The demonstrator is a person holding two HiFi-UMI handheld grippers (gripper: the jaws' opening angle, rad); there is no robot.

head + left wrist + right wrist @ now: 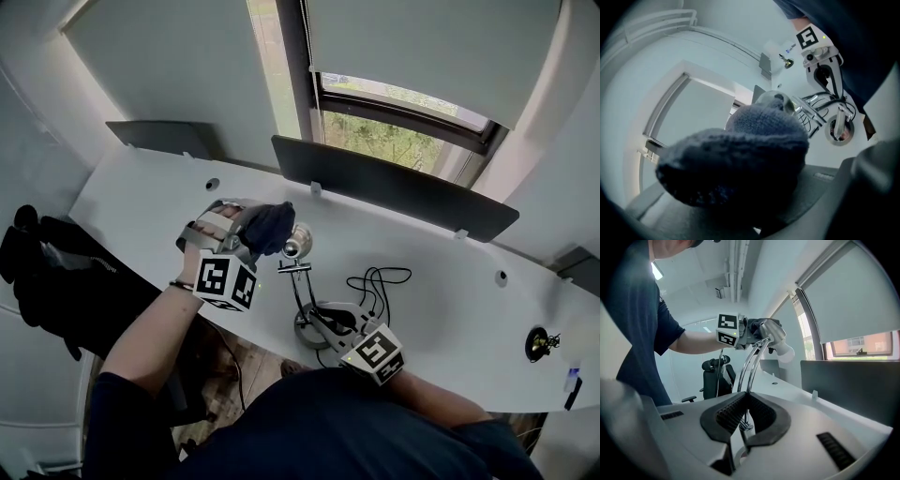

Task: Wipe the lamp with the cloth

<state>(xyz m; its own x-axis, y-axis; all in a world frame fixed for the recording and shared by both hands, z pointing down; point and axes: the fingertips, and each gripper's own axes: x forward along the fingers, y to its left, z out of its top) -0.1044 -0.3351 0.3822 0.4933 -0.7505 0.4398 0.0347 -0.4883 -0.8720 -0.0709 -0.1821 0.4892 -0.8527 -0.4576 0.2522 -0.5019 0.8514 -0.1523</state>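
L gripper clamped on cloth. Lamp stands on desk, its head just right of cloth and seemingly touching. R gripper pinches the upright stem low, near base. L does the wiping.

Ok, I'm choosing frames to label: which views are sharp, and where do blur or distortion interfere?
Head view: sharp, even daylight, mild wide-angle curve. Left gripper view: the cloth looms close and soft, fisheye corners dark. Right gripper view: the lamp is crisp, edges bowed by fisheye.
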